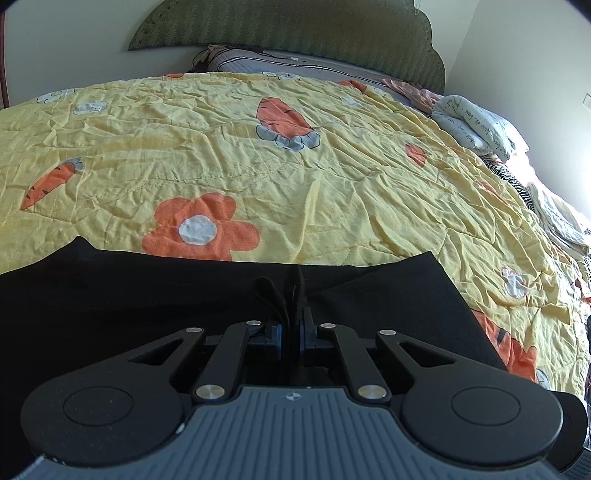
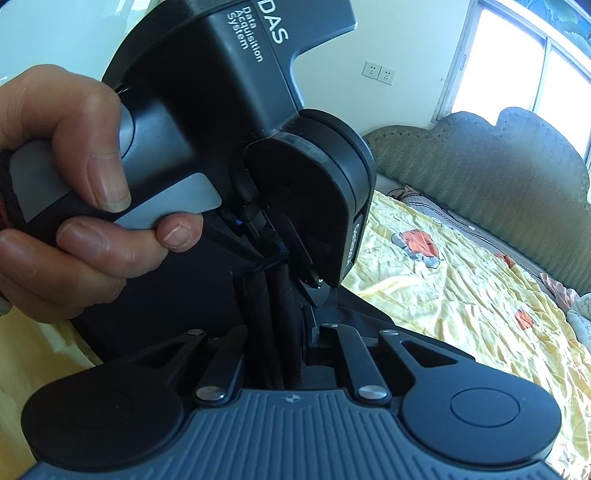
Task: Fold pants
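The left tool is clenching on the black pants; its blue pads are nearly together, w/ only a thin bunch of dark cloth and a loop-like strip standing up between them. The right tool is also gripping the pants: thick rolled folds of black fabric are passing between its fingers, so the jaws are standing a bit wider than the left ones, but closed on cloth. In the right wrist view the left tool is sitting just in front, very near, and the person's left hand is squeezing its handle.

The pants are lying on the bed, on the yellow quilt w/ orange flowers and carrots, near its closer edge; the far edge of the cloth is making a fairly straight line across the quilt. Beyond are the green headboard and a pile of laundry at the right side.

The step is probably carrying a gathered edge over for a fold, approx. mid-task. To do it well, both tools should be keeping equal tension and moving together at the same height, so the layers are not slipping or twisting; then lowering the edge flat and aligned before releasing.
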Demonstrator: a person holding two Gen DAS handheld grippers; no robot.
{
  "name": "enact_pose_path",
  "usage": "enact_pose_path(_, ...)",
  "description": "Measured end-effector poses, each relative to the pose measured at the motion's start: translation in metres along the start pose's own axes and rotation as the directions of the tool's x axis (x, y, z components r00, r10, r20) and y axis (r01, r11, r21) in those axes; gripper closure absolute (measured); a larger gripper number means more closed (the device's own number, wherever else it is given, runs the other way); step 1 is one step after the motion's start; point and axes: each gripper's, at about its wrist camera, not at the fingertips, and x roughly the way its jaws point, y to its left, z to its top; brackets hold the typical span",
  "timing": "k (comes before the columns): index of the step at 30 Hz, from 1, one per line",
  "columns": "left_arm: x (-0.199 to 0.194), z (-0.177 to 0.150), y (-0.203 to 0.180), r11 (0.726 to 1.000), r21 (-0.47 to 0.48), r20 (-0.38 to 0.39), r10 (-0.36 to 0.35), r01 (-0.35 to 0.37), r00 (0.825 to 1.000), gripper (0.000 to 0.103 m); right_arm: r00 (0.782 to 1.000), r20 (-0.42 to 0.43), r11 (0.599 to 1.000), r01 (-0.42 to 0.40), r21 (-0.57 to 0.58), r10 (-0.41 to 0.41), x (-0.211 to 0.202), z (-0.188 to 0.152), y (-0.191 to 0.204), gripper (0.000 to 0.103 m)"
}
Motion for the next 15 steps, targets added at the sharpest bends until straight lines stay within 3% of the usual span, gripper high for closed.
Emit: enact_pose_path(15,-0.007,-0.002,0.024,0.998,0.000,0.014,0.059,-0.059,0.998,0.096,0.998,0.015,0.998,-0.057,-0.010,0.057,-0.004,0.000,-0.004,0.095)
